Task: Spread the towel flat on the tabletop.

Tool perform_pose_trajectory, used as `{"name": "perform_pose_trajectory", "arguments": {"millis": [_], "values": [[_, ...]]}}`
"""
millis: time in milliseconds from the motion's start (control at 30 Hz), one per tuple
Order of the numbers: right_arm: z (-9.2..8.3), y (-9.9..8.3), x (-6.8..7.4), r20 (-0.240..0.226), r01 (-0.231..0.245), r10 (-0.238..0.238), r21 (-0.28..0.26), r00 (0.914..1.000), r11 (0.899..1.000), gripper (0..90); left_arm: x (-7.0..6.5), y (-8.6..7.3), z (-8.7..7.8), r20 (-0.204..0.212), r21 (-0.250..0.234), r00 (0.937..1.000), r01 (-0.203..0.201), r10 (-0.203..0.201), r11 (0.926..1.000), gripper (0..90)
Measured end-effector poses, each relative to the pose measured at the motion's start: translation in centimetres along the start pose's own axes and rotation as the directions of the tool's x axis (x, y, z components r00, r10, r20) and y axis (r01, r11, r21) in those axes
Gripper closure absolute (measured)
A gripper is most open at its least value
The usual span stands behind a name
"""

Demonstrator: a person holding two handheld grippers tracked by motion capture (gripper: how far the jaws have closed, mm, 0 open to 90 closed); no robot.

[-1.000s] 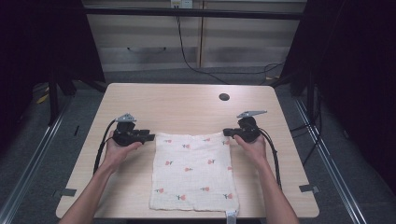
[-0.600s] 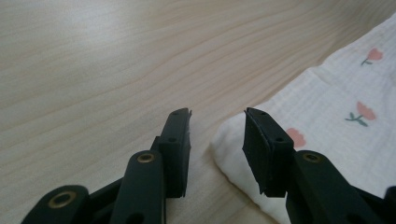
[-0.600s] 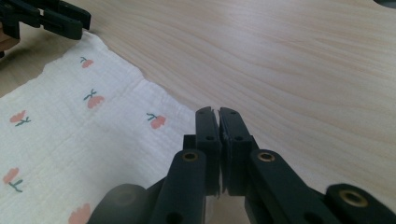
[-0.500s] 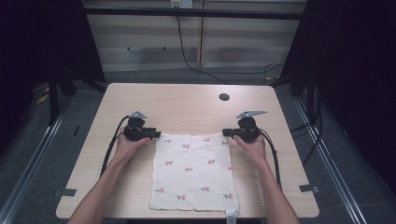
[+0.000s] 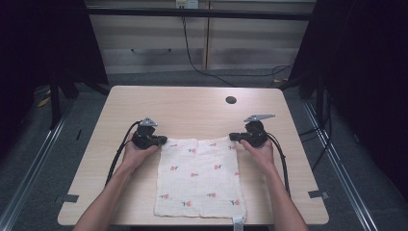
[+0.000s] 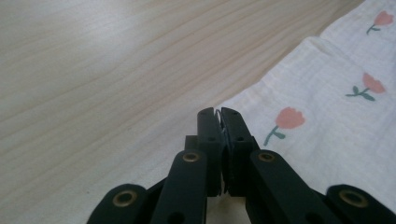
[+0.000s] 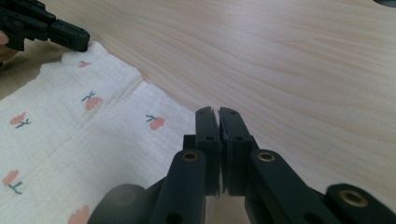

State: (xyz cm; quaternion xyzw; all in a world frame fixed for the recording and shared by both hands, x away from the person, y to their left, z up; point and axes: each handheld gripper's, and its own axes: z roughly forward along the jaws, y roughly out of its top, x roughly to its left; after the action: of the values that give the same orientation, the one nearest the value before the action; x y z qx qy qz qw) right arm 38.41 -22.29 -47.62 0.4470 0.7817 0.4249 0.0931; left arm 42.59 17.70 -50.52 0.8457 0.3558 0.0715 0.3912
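High view: one cloth (image 5: 199,175) (tulip-printed), two claws pinching its far corners.

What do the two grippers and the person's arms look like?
Both the left gripper and the right gripper are black, with brass-coloured rivets on the fingers. Each has a grey three-cornered plate on top and a trailing black cable. The forearms are bare, without sleeves.

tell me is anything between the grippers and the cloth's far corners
Nothing visible. The left gripper, jaws just closed, and the right gripper each sit right at a far corner of the cloth.
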Motion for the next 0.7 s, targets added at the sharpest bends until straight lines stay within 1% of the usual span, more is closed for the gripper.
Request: {"name": "perform_pose_trajectory", "arguments": {"millis": [33,67,100,167,200,233,433,633,667,700], "values": [[0.0,0.0,0.0,-0.001,-0.004,0.004,-0.001,1.0,1.0,87.6,-0.1,0.0,0.0,0.013,-0.005,0.9998,0.016,-0.016,0.9999,87.9],[0.0,0.0,0.0,-0.002,-0.007,0.007,-0.003,1.0,1.0,87.5,0.0,0.0,-0.1,0.024,-0.007,0.9996,0.015,-0.015,0.9999,88.0],[-0.1,0.0,-0.1,-0.004,-0.011,0.011,-0.009,0.9999,1.0,87.6,-0.1,0.1,-0.2,0.02,-0.007,0.9997,0.014,-0.014,0.9999,88.0],[-0.2,0.1,-0.1,-0.004,-0.014,0.014,-0.011,0.9999,1.0,87.6,-0.1,0.3,-0.6,0.034,-0.024,0.9992,0.021,-0.02,0.9995,88.0],[-0.3,0.1,0.0,-0.003,-0.013,0.013,-0.013,0.9999,1.0,87.5,-0.1,0.4,-0.9,0.031,-0.033,0.9993,0.022,-0.021,0.9992,88.1],[-0.4,0.1,0.0,-0.003,-0.012,0.012,-0.014,0.9999,1.0,87.6,0.0,0.6,-1.4,0.037,-0.055,0.999,0.028,-0.026,0.9981,88.1],[-1.1,0.6,0.0,0.0,-0.013,0.013,-0.036,0.9999,0.999,87.6,0.2,1.5,-3.3,0.042,-0.108,0.9988,0.032,-0.027,0.9936,88.1],[-1.8,1.1,0.0,0.005,-0.006,0.007,-0.054,1.0,0.999,87.6,0.3,2.2,-4.8,0.062,-0.169,0.9971,0.054,-0.044,0.9841,88.2],[-1.9,1.3,0.1,0.007,-0.003,0.004,-0.055,1.0,0.998,87.6,0.3,2.5,-5.0,0.053,-0.175,0.9978,0.05,-0.041,0.9833,88.1],[-2.0,1.5,0.1,0.008,0.002,-0.002,-0.057,1.0,0.998,87.6,0.3,2.7,-5.2,0.055,-0.181,0.9973,0.058,-0.049,0.9819,88.2]]}}
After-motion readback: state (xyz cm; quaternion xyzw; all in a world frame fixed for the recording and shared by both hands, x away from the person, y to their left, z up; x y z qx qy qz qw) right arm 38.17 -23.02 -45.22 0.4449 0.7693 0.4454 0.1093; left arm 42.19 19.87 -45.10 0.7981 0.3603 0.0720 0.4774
